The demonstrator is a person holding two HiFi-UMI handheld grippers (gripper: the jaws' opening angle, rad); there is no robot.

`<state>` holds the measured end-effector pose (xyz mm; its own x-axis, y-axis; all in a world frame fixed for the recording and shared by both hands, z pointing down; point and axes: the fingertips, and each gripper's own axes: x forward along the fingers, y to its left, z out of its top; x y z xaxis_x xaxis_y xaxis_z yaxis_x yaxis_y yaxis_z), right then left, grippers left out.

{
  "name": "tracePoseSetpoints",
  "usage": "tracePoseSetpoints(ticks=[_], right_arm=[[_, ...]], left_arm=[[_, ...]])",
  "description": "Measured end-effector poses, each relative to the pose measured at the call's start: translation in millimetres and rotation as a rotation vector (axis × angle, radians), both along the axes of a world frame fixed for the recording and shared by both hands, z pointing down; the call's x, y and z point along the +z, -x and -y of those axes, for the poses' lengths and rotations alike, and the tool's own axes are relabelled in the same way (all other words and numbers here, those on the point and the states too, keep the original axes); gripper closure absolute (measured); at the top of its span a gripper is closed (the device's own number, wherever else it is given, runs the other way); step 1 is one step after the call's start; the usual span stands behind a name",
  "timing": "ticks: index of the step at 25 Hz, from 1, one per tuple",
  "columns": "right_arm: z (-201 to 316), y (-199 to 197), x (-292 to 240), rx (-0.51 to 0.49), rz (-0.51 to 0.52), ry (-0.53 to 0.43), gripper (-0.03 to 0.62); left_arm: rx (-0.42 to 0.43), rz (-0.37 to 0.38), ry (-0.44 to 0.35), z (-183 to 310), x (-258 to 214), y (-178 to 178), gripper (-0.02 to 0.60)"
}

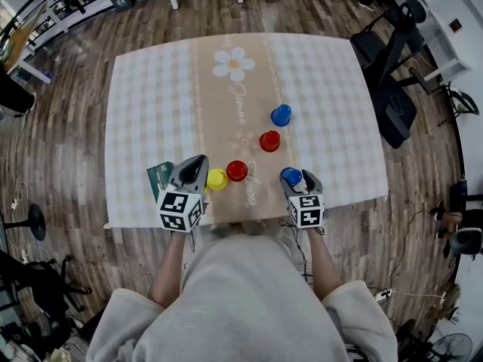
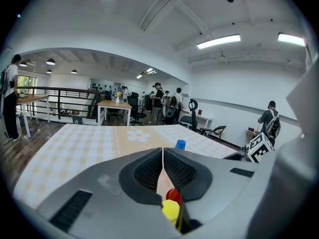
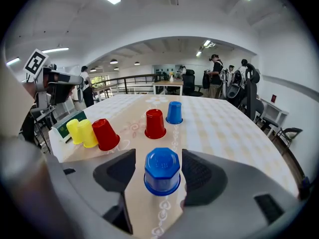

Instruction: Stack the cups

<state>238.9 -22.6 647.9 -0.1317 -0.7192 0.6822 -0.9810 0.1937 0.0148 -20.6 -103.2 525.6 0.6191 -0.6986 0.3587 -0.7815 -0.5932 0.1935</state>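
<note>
Right gripper view: the blue cup [image 3: 162, 171] stood upturned between the parted jaws of the right gripper [image 3: 158, 177].
It sat near the surface's [image 3: 224, 128] front edge; closing squarely on its sides would likely keep it level for lifting. The left gripper [image 2: 163, 166] was closed and empty.

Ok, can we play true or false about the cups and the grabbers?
1. A blue cup stands between the right gripper's open jaws. True.
2. The left gripper's jaws are wide open. False: they are closed together and hold nothing.
3. One cup is green. False: the table holds red cups, yellow cups and blue ones.
4. The cups stand upside down. True.
</note>
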Motion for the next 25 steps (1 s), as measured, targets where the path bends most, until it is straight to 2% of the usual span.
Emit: tracePoseSetpoints(ticks=[12, 19, 25], right_arm=[[-5.2, -6.2, 26.4, -0.004, -0.005, 0.061, 0.348], [-4.4, -6.4, 25.4, -0.019, 0.0, 0.065, 0.356], [6.8, 11.7, 7.9, -0.066, -0.002, 0.032, 0.356]], left_arm=[[-0.03, 0.004, 0.0, 0.6, -0.2, 7.5, 0.561], [-0.055, 0.002, -0.002, 2.3, -1.8, 14.2, 0.561], [-0.085, -0.001, -0.003, 4.2, -2.3, 33.1, 0.561]])
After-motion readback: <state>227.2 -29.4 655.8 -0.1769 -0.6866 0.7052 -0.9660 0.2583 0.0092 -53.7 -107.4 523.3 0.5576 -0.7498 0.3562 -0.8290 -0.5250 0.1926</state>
